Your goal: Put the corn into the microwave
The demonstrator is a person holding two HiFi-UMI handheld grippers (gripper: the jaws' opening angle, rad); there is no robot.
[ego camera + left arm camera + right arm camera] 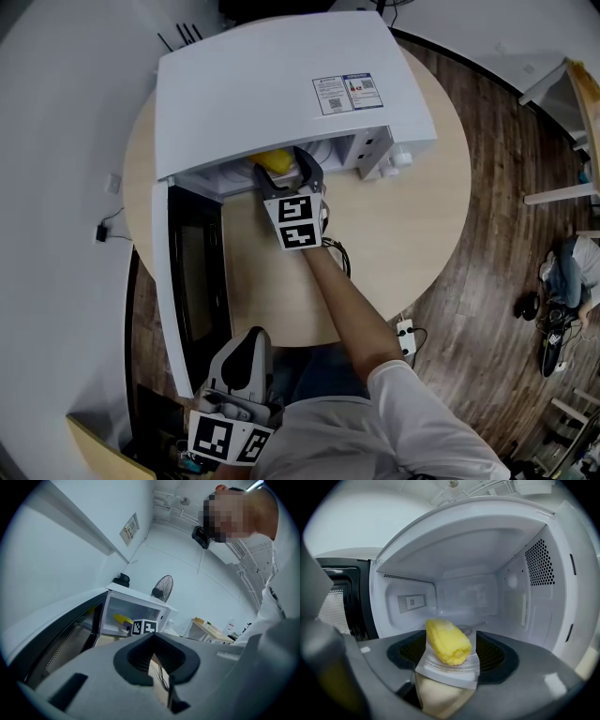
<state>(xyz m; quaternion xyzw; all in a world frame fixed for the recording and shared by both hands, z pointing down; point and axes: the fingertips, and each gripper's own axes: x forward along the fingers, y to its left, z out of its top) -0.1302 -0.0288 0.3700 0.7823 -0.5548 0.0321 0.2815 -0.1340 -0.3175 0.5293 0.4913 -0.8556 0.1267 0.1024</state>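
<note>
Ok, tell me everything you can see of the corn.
The corn is a short yellow cob sealed in a clear plastic pouch with a flat seam at its near end. The jaws of the right gripper are closed on it, its blunt end towards the camera. It is held at the mouth of the open microwave, not yet set down inside.

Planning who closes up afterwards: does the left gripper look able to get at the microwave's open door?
Probably yes. The white microwave's dark-windowed door stands open on the left, and the left gripper sits near its free edge, nothing between.
</note>
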